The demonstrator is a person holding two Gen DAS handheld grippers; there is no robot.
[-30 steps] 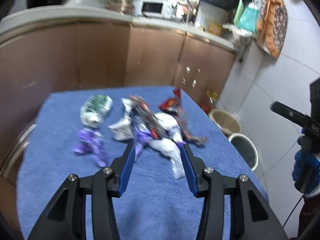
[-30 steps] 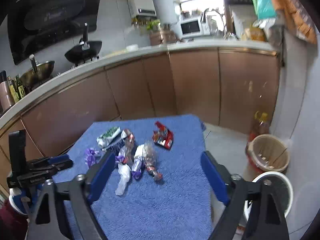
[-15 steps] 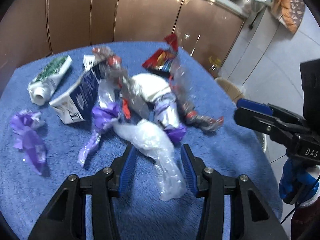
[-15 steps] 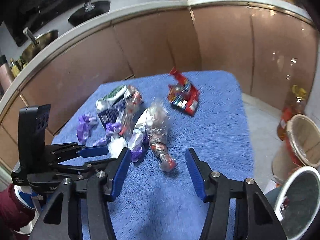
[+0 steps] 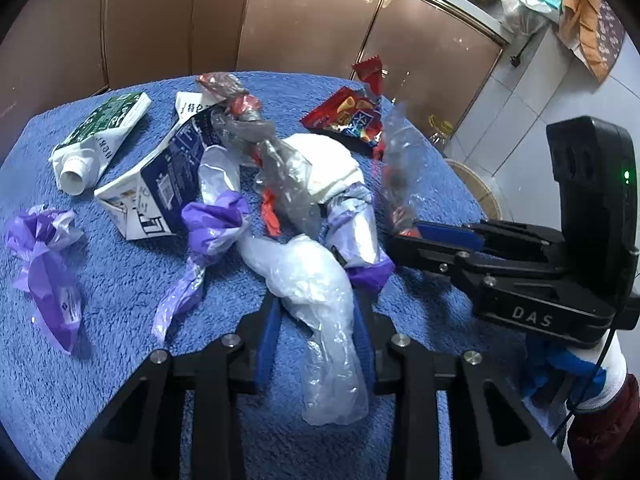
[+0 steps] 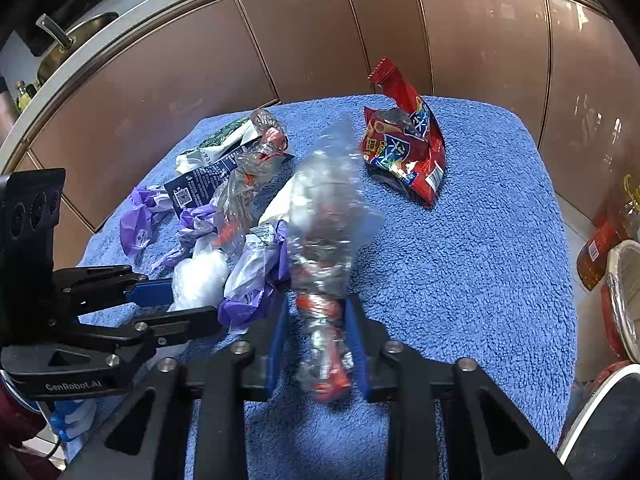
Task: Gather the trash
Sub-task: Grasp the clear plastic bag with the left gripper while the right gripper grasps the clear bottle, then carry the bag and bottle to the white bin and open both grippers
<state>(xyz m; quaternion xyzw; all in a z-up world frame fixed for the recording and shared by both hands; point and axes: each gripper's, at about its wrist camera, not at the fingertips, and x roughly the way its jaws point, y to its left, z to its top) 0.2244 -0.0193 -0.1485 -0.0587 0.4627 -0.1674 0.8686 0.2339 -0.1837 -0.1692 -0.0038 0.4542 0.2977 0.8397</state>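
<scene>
Two grippers engaged: one piece of trash each, both over the blue-towelled desk (image 6: 460,248).
Left gripper (image 5: 316,316): blue pads drawn in around a clear plastic bag (image 5: 320,300); the bag fills the gap, so it reads as pinched, though contact on the right pad is partly hidden.
Right gripper (image 6: 318,332): pads closed against the neck end of a crushed clear bottle (image 6: 324,232) with a red label; the bottle's body tilts up and away from the pads.
Rest of trash: green-and-white carton (image 5: 100,140), dark blue carton (image 5: 160,184), purple wrappers (image 5: 44,256), red snack bag (image 6: 404,144), all on the desk, untouched.
Bins: woven basket (image 6: 624,300) and a white-rimmed bin (image 6: 600,432) on the floor to the right of the desk.
Step in hand (judgement): secure both grips, then lift.
Technique: lift straight up and slowly; the bag lies against a purple-tipped wrapper (image 5: 360,240) and may drag it.
Risk: thin film slips; bottle held at one end may swing.
</scene>
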